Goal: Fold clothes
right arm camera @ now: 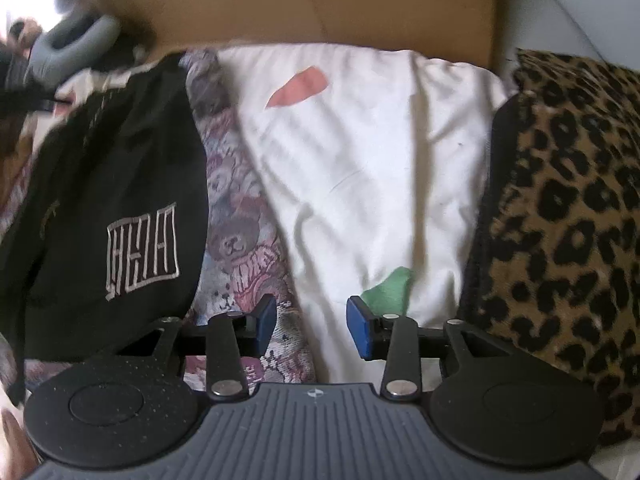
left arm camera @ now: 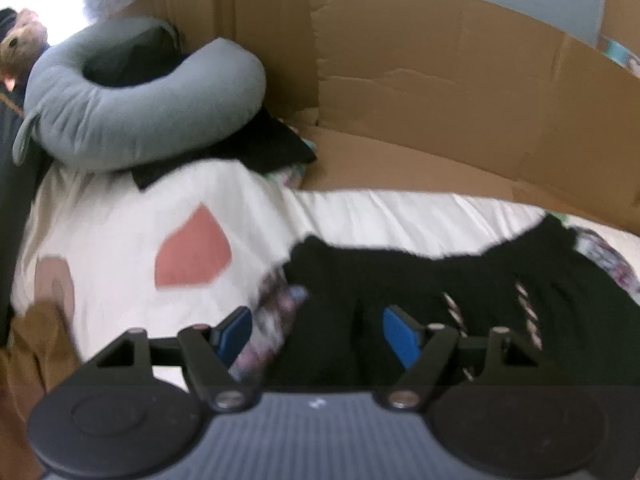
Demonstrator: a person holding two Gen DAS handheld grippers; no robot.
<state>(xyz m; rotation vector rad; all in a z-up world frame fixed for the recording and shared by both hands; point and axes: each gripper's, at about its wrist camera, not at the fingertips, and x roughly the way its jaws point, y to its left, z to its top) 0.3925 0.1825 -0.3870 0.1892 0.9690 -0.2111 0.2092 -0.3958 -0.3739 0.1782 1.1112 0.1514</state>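
Item: black garment [left arm camera: 420, 280], 1 piece, soft knit or jersey, with a striped drawcord [left arm camera: 528, 312] and a white embroidered box emblem [right arm camera: 142, 252].

Location: laid on a white bed cover [right arm camera: 360, 152] printed with pink and green patches, partly over a teddy-bear print cloth [right arm camera: 240, 240]. A leopard-print blanket [right arm camera: 560, 200] lies to the right; a grey neck pillow [left arm camera: 140, 112] and cardboard sheets [left arm camera: 440, 80] stand beyond.

Handling: judged light, limp and non-fragile; no stiffness is expected, so any lifted edge will sag and drag. The fabric looks matte, not slippery. A hold is best taken at a hem or corner, pinching 1 or 2 layers; the thick gathered zone near the drawcord offers the firmest bite.

Orientation: in the left wrist view the long axis runs across the frame, left to right, with the drawcord end nearest the camera. In the right wrist view it runs away toward the upper left. Which end is the waist cannot be confirmed.

Left gripper [left arm camera: 316, 332]: jaws spread wide over the garment, nothing pinched.

Right gripper [right arm camera: 312, 320]: jaws part-way apart, empty, over the bear cloth and white cover, beside the garment.
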